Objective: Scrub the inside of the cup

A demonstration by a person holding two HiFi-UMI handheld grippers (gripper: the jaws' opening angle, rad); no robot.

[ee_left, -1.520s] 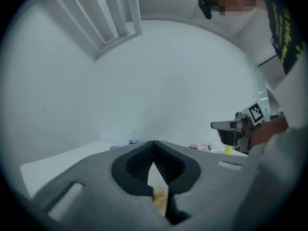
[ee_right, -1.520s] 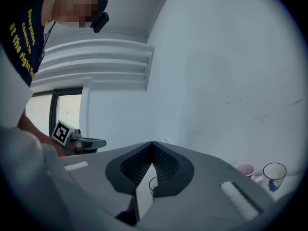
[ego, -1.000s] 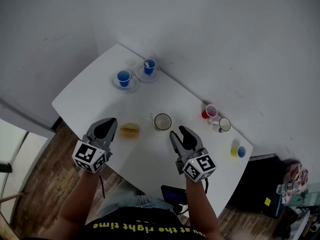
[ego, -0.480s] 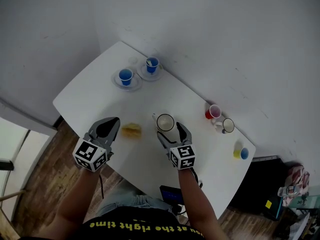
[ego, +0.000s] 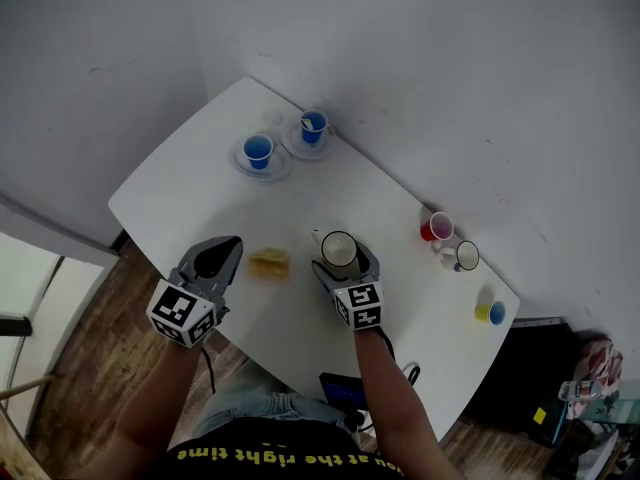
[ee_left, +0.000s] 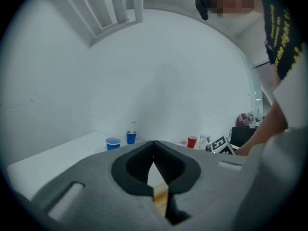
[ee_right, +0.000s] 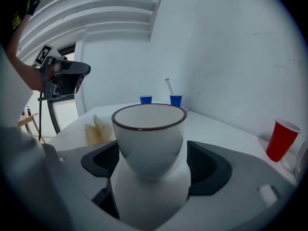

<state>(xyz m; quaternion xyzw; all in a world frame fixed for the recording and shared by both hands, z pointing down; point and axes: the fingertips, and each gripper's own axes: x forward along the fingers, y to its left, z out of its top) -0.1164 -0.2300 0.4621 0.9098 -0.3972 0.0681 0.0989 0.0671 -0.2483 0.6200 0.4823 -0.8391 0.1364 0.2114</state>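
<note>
Position finding: the cup (ego: 340,249) stands upright, mouth up, on the white table (ego: 190,198), toward the person's side of it. The right gripper (ego: 345,266) sits at the cup's six o'clock. The cup is dead ahead of it at twelve o'clock and already between its two jaws.

Jaw state, right: released. The jaws have just been opening and now stand wide, one at the cup's nine o'clock and one at its three. The right gripper view shows a gap between each pad and the cup wall, so nothing is gripped.

Jaw state, left: the left gripper (ego: 228,251) is clenched on itself and holds nothing. It is well apart from the cup, at about the cup's eight o'clock.

A yellow sponge (ego: 268,262) lies flat at the cup's nine o'clock, just ahead of the left gripper's tips.

Assessment: the right gripper is plainly the nearer one. Closing squarely on the cup wall appears to be all that it needs. The sponge falls to the left.
</note>
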